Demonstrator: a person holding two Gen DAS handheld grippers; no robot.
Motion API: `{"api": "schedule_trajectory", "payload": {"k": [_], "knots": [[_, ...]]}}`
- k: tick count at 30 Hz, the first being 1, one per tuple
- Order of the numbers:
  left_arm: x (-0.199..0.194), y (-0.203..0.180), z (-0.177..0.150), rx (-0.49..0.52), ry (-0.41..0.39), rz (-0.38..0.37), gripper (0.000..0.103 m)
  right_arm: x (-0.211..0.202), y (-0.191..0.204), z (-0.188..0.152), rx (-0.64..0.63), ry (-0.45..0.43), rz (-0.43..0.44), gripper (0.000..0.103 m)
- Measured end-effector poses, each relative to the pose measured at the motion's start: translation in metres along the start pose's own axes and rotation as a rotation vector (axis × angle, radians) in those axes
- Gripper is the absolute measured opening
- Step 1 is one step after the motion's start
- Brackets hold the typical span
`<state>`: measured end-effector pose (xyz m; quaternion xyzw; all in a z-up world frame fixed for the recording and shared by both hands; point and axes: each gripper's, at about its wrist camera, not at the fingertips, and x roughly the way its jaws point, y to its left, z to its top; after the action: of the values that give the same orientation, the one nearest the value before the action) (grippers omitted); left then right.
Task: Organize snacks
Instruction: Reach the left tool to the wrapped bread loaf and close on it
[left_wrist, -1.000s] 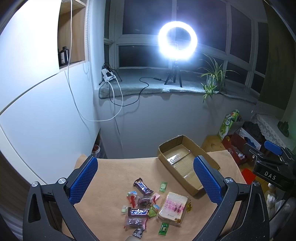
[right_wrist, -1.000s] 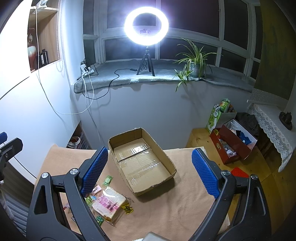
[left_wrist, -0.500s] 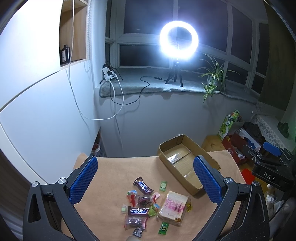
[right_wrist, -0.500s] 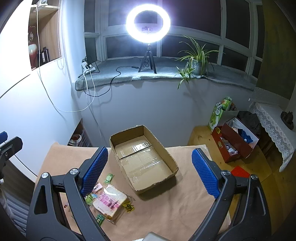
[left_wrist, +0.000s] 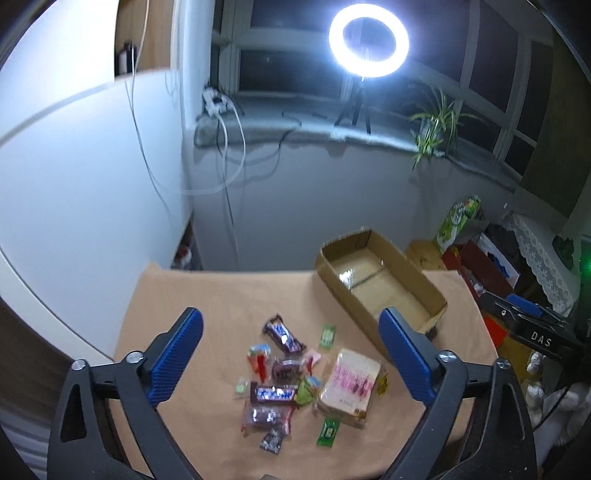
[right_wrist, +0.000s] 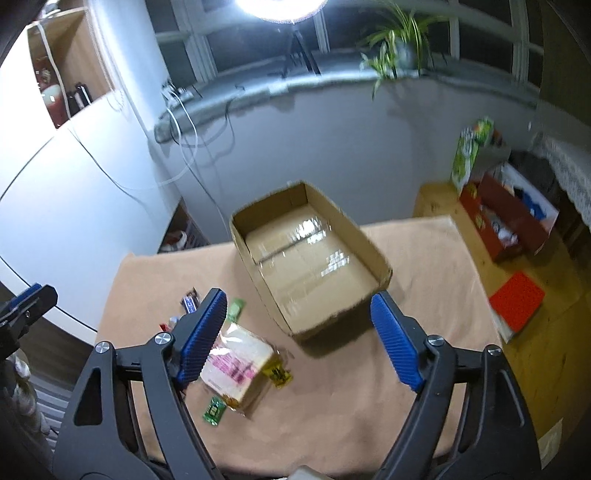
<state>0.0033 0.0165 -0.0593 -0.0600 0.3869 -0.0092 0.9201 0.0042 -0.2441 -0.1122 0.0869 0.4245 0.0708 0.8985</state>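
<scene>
A pile of snacks lies on the tan table (left_wrist: 221, 295): a bread pack with pink print (left_wrist: 349, 386), two dark chocolate bars (left_wrist: 284, 334) (left_wrist: 274, 393), green sachets (left_wrist: 327, 432) and small candies. An empty open cardboard box (left_wrist: 380, 284) stands at the back right. My left gripper (left_wrist: 291, 354) is open and empty, held above the pile. My right gripper (right_wrist: 301, 328) is open and empty, above the near rim of the box (right_wrist: 306, 258), with the bread pack (right_wrist: 238, 369) by its left finger.
A white wall and cabinet stand to the left. A windowsill with a ring light (left_wrist: 369, 40) and a plant (left_wrist: 434, 129) runs behind the table. Red boxes (right_wrist: 506, 225) and clutter sit on the floor at the right.
Both grippers have tilted down and moved closer to the table; the snacks and box appear larger and nearer. Both stay open.
</scene>
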Motion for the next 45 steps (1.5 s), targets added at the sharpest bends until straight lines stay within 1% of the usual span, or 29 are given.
{"api": "schedule_trajectory", "payload": {"k": [2, 6, 8, 9, 11, 14, 16, 19, 20, 21, 22, 24, 26, 28, 30, 31, 34, 41, 45], "knots": [[0.010, 0.005, -0.005, -0.016, 0.037, -0.013, 0.091, 0.009, -0.008, -0.004, 0.023, 0.036, 0.012, 0.083], [0.030, 0.012, -0.018, -0.038, 0.113, -0.049, 0.078, 0.023, -0.017, -0.010, 0.051, 0.090, 0.037, 0.083], [0.041, 0.014, -0.025, -0.051, 0.158, -0.074, 0.075, 0.032, -0.019, -0.014, 0.060, 0.118, 0.050, 0.081], [0.047, 0.015, -0.028, -0.056, 0.182, -0.088, 0.072, 0.037, -0.020, -0.016, 0.066, 0.138, 0.061, 0.077], [0.059, 0.016, -0.034, -0.063, 0.223, -0.110, 0.066, 0.047, -0.021, -0.021, 0.077, 0.179, 0.089, 0.075], [0.077, 0.016, -0.043, -0.073, 0.288, -0.147, 0.060, 0.067, -0.020, -0.033, 0.095, 0.256, 0.149, 0.074], [0.089, 0.014, -0.049, -0.070, 0.330, -0.182, 0.053, 0.078, -0.019, -0.041, 0.109, 0.305, 0.183, 0.073], [0.106, 0.007, -0.058, -0.046, 0.381, -0.217, 0.046, 0.102, -0.016, -0.055, 0.141, 0.397, 0.260, 0.067], [0.112, 0.004, -0.061, -0.036, 0.399, -0.230, 0.045, 0.109, -0.014, -0.060, 0.149, 0.423, 0.280, 0.064], [0.118, 0.001, -0.064, -0.024, 0.421, -0.243, 0.045, 0.115, -0.013, -0.064, 0.153, 0.443, 0.284, 0.060], [0.125, -0.002, -0.067, -0.012, 0.441, -0.252, 0.044, 0.122, -0.012, -0.068, 0.160, 0.466, 0.286, 0.058], [0.135, -0.008, -0.073, 0.010, 0.475, -0.273, 0.041, 0.131, -0.010, -0.075, 0.177, 0.499, 0.301, 0.053], [0.141, -0.013, -0.078, 0.034, 0.492, -0.284, 0.037, 0.139, -0.008, -0.081, 0.200, 0.525, 0.325, 0.050], [0.144, -0.018, -0.081, 0.057, 0.503, -0.297, 0.030, 0.145, -0.008, -0.084, 0.227, 0.545, 0.341, 0.048], [0.147, -0.021, -0.083, 0.068, 0.514, -0.305, 0.027, 0.150, -0.007, -0.090, 0.248, 0.557, 0.351, 0.044], [0.149, -0.021, -0.083, 0.075, 0.518, -0.310, 0.025, 0.153, -0.006, -0.091, 0.255, 0.563, 0.353, 0.044], [0.156, -0.023, -0.084, 0.095, 0.530, -0.311, 0.025, 0.159, -0.006, -0.091, 0.267, 0.571, 0.355, 0.041], [0.172, -0.027, -0.087, 0.120, 0.557, -0.317, 0.025, 0.174, -0.005, -0.091, 0.295, 0.599, 0.377, 0.028], [0.178, -0.026, -0.089, 0.111, 0.567, -0.319, 0.025, 0.183, -0.007, -0.092, 0.325, 0.617, 0.382, 0.028]]}}
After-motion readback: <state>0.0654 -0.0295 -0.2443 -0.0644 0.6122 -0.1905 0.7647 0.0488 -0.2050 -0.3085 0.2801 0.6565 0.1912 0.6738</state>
